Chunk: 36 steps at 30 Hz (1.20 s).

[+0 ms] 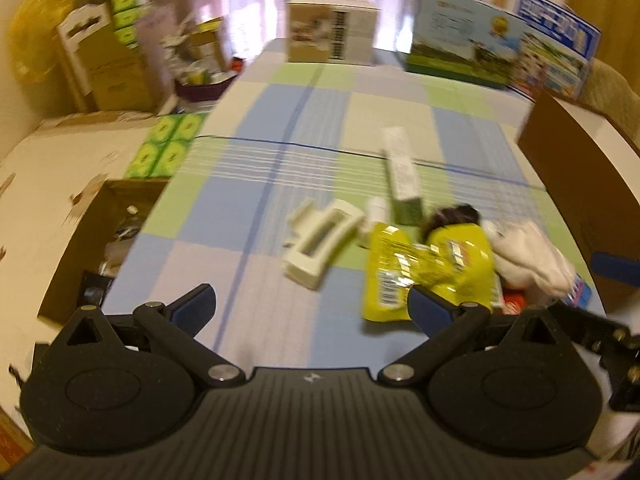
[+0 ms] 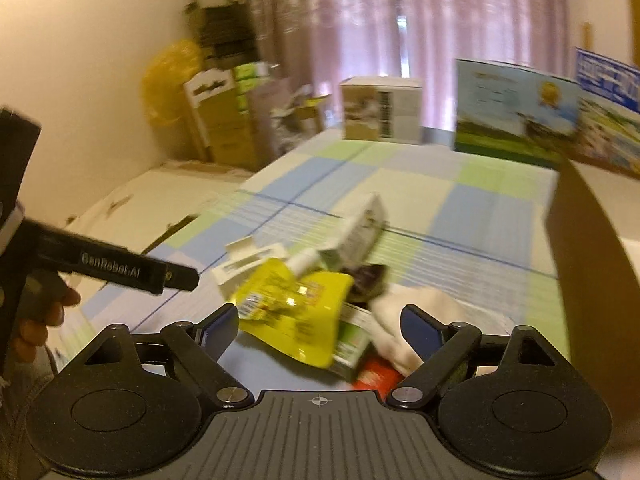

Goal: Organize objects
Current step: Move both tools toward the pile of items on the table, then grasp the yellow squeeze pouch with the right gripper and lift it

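A pile of objects lies on the checked cloth (image 1: 256, 200): a yellow pouch (image 1: 424, 268) (image 2: 296, 308), a cream plastic holder (image 1: 320, 240) (image 2: 248, 260), a long white and green box (image 1: 402, 172) (image 2: 356, 232), a small white bottle (image 1: 376, 208) (image 2: 304, 260), a dark item (image 1: 456, 214) (image 2: 366, 274), a white cloth (image 1: 532, 260) (image 2: 416, 316) and a red pack (image 2: 376, 376). My left gripper (image 1: 312, 306) is open and empty, just short of the pile. My right gripper (image 2: 320, 328) is open over the yellow pouch and holds nothing.
A brown cardboard box (image 1: 580, 192) (image 2: 592, 248) stands at the right of the pile. Printed boxes (image 1: 332, 32) (image 1: 460, 52) line the far edge. An open carton (image 1: 104, 232) sits off the cloth's left edge, green packs (image 1: 164, 148) beyond it.
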Available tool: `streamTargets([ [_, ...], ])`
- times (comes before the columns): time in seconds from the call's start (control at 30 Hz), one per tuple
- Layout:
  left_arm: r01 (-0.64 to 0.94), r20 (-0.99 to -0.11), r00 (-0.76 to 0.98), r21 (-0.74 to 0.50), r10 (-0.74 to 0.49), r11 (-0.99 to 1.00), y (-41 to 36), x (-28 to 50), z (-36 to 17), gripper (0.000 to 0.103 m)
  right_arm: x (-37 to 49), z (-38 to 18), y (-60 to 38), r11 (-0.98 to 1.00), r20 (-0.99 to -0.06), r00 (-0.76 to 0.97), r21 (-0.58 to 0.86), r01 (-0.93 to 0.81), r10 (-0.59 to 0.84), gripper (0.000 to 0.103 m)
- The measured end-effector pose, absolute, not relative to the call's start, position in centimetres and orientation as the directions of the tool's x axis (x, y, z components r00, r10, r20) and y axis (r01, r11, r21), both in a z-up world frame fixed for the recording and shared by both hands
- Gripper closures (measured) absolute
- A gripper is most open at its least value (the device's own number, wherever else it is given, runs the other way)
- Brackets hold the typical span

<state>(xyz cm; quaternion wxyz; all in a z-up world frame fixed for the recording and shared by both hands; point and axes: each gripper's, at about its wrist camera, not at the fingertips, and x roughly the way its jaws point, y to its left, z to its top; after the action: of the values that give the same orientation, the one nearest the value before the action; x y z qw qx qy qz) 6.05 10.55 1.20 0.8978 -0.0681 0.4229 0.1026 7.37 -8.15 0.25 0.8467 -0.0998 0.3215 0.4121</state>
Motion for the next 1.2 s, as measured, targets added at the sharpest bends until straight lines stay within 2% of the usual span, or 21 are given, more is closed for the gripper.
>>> streamTargets([
  [0.23,-0.34,-0.795,0.59,-0.087,0.14,0.936,13.7,6.0,0.6,0.002,9.0,-2.6,-5.1,0.623,-0.686,0.416,0.07,-0.779,0.597,0.018],
  [0.37,-0.371,-0.804,0.581,-0.121,0.128,0.921,14.6,6.1,0.4,0.002,10.8,-3.6,-4.5,0.646,-0.712,0.37,0.153,-0.748,0.597,0.031],
  [0.6,-0.365,-0.806,0.58,-0.123,0.122,0.923,14.5,6.2,0.3,0.002,12.0,-4.4,-3.9,0.655,-0.702,0.35,0.216,-0.724,0.619,0.044],
  [0.67,-0.361,-0.806,0.58,-0.123,0.119,0.924,14.4,6.3,0.2,0.002,12.1,-4.5,-3.9,0.652,-0.692,0.355,0.221,-0.725,0.629,0.057],
  [0.73,-0.359,-0.807,0.579,-0.12,0.119,0.926,14.4,6.4,0.2,0.002,12.2,-4.4,-4.2,0.635,-0.674,0.337,0.256,-0.729,0.658,0.064],
  [0.83,-0.361,-0.809,0.575,-0.117,0.122,0.925,14.3,6.5,0.0,0.002,12.0,-4.1,-4.6,0.592,-0.632,0.308,0.301,-0.748,0.711,0.092],
  [0.93,-0.364,-0.812,0.571,-0.113,0.125,0.924,14.4,6.6,-0.1,0.002,12.0,-3.7,-5.1,0.566,-0.597,0.281,0.367,-0.738,0.752,0.102],
  [1.2,-0.361,-0.812,0.568,-0.096,0.137,0.928,14.2,6.7,-0.3,0.002,11.7,-1.0,-6.4,0.571,-0.514,0.333,0.42,-0.705,0.79,0.103],
])
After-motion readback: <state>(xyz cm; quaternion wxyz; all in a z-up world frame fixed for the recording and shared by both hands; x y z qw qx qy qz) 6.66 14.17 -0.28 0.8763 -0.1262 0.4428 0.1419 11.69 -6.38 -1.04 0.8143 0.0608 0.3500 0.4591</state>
